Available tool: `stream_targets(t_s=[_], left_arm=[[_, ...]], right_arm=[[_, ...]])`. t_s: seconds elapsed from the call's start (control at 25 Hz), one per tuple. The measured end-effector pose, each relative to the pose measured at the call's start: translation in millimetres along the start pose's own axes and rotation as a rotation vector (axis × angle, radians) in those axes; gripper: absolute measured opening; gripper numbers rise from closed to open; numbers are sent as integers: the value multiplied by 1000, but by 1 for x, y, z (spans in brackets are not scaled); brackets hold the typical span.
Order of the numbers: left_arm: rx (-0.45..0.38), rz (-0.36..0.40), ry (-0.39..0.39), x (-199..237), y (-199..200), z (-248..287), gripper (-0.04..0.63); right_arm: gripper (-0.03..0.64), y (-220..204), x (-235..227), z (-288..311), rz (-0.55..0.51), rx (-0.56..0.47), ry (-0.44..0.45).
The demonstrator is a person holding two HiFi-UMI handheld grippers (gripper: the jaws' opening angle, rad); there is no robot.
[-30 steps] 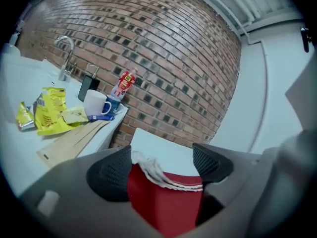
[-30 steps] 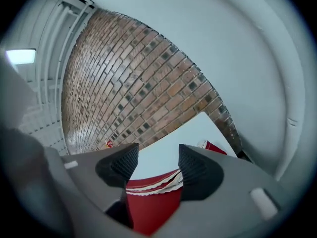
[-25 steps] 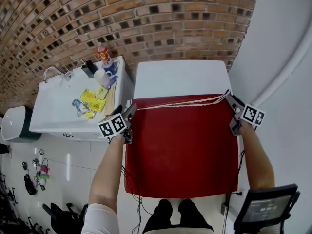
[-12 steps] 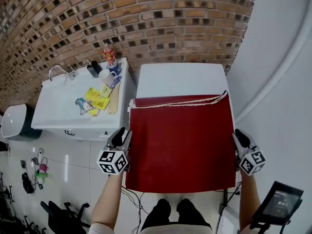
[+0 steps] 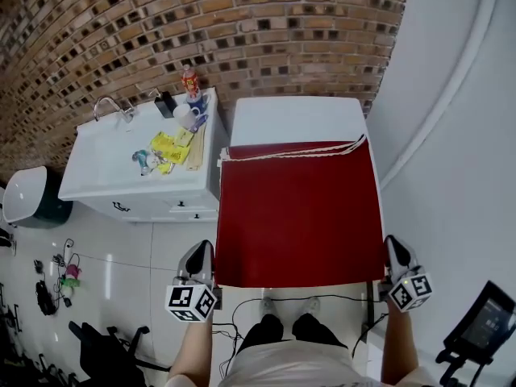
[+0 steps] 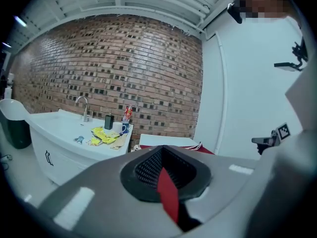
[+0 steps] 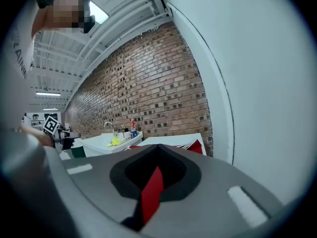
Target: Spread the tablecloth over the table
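The red tablecloth point(image 5: 298, 212) lies flat over the near part of the white table point(image 5: 294, 119), its white-fringed edge across the middle. The far strip of the table is bare. My left gripper point(image 5: 201, 248) hovers just off the cloth's near left corner and my right gripper point(image 5: 393, 244) just off its near right corner. Both sets of jaws have just been closing and now stand shut, with no cloth reaching into them in the head view. In the gripper views a thin red sliver shows in each closed slit, on the left gripper point(image 6: 163, 177) and the right gripper point(image 7: 156, 175).
A white sink counter point(image 5: 121, 168) with a faucet point(image 5: 109, 106), a bottle, a mug and yellow packets point(image 5: 169, 147) stands left of the table. A brick wall point(image 5: 242, 31) runs behind, a white wall point(image 5: 451, 135) on the right. Cables lie on the floor under the near edge.
Both grippers left the cloth's fringed far edge and drew back along its sides to the near corners. Their jaws went from open to shut. The cloth stayed lying on the table.
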State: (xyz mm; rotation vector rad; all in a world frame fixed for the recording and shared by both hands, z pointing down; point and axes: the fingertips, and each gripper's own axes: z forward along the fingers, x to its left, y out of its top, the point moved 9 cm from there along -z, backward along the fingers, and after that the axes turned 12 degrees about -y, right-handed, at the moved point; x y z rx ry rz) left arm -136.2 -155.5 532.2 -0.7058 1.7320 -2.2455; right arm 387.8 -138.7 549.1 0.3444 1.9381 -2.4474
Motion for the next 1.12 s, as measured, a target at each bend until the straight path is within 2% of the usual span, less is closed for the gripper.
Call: stream_targets(t_s=[0.24,0.44,0.64,1.12], left_arm=[[-20,0,-38,-44,8,-45,5],[-58,50,-40,-57,16,-68,5],[-88,50,-36,-58,19,-71,5],[-86,49,-50,-65,23,-64,5]], right_arm=[[5,26,28,-44,-78,-42,8],[5,32,50,-64,-104,-85,14],[5,31,57,-64,-109,-92,27],[5,39,48,-69,-113,-81,1]])
